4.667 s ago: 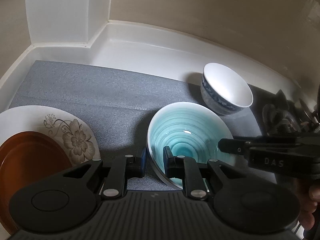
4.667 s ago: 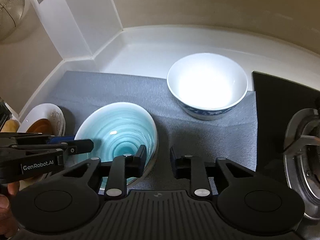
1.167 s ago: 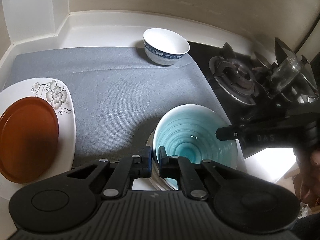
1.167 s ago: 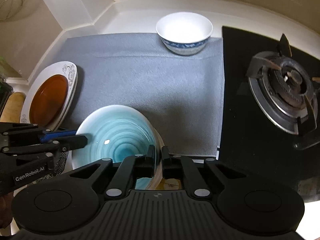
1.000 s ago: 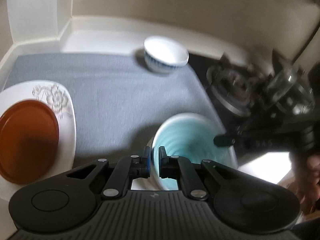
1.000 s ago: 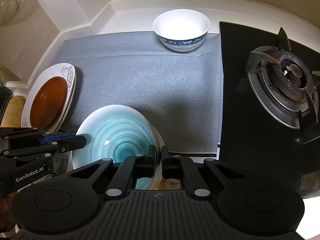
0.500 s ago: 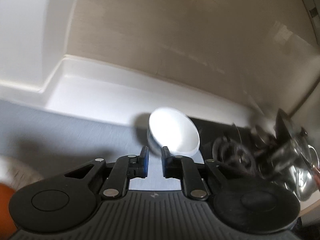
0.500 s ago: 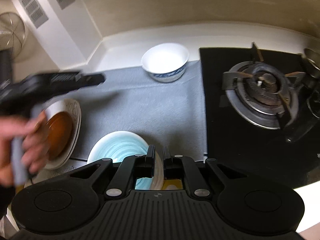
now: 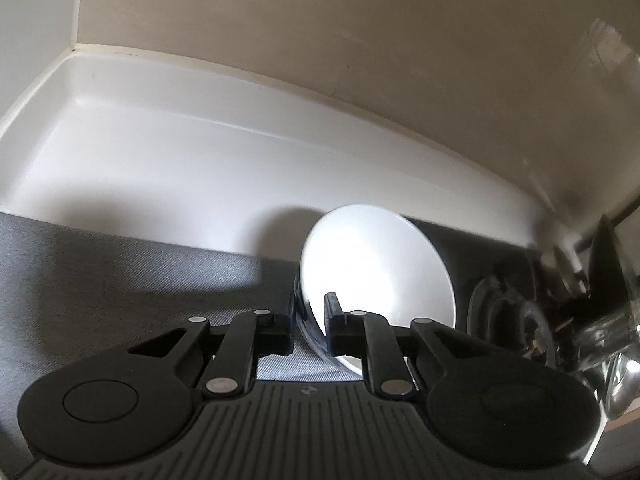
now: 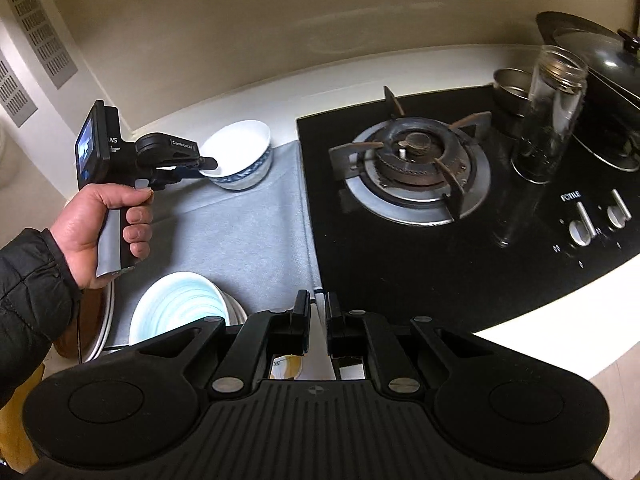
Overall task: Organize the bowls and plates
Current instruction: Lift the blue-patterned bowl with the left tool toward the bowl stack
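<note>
Left wrist: your left gripper [image 9: 308, 330] straddles the near rim of the white blue-patterned ceramic bowl [image 9: 376, 276], frame centre, on the grey mat [image 9: 120, 280] | Right wrist: your right gripper [image 10: 317, 326] is nearly pressed together, holding nothing; round turquoise-swirl bowl [image 10: 180, 312] lower left.

Left gripper [image 9: 308, 326] reaching forward, its 2 fingers straddling a rim with a narrow gap between them. Left hand [image 10: 106, 222] wrapping the handle upright. Right gripper [image 10: 317, 322] hovering, fingers nearly touching, holding nothing.
</note>
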{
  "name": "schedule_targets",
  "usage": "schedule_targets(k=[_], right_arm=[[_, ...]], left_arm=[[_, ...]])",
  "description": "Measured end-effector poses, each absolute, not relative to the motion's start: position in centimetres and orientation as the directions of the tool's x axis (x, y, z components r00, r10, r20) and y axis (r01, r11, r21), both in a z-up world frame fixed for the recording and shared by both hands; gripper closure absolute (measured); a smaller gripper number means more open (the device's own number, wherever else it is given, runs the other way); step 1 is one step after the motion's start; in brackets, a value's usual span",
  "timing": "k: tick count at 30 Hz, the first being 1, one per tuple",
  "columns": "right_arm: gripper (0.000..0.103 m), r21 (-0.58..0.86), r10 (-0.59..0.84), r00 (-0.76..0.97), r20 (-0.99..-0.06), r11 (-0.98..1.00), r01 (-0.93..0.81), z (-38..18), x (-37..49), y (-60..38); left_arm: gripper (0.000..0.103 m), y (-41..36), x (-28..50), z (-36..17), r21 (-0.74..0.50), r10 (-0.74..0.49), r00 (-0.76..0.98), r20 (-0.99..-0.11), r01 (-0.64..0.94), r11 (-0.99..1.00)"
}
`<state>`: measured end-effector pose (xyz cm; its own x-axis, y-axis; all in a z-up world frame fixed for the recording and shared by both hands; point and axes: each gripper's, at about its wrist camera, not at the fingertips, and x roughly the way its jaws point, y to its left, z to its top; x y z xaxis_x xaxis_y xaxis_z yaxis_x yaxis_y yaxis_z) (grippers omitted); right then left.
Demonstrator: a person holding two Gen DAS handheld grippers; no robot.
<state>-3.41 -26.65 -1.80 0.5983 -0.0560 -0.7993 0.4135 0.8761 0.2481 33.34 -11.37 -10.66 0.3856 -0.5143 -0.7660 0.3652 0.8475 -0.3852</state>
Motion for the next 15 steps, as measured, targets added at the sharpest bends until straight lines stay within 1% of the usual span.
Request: schedule_targets(k=[5,8,12,15], right_arm=[[0.094,0.259,-0.033,0.604,-0.796,0.884,0.389,-2.0,-2.4,-26.1],[0.094,0.281,0.005,0.607,-0.795,0.889,0.361,-2.2,-1.1,-25.9],[0.094,0.304,0.067,0.616,-0.785,0.908,0.288,-2.5,1.8,-25.6],[0.094,0.318,0.119,0.624,-0.773,0.923,0.218,-3.0,4.7,-25.6]], left_arm=[[0.090,-9.2,32.1,-10.0,-0.399,-0.506,0.338,-0.793,0.339,0.852],[0.090,-7.5,30.2,-9.3,-0.386,-0.491,0.324,-0.809,0.338,0.858],[0.090,-5.1,27.2,-8.2,-0.376,-0.478,0.316,-0.820,0.334,0.865],[0.090,-4.3,25.5,-8.0,-0.338,-0.455,0.346,-0.821,0.350,0.874]])
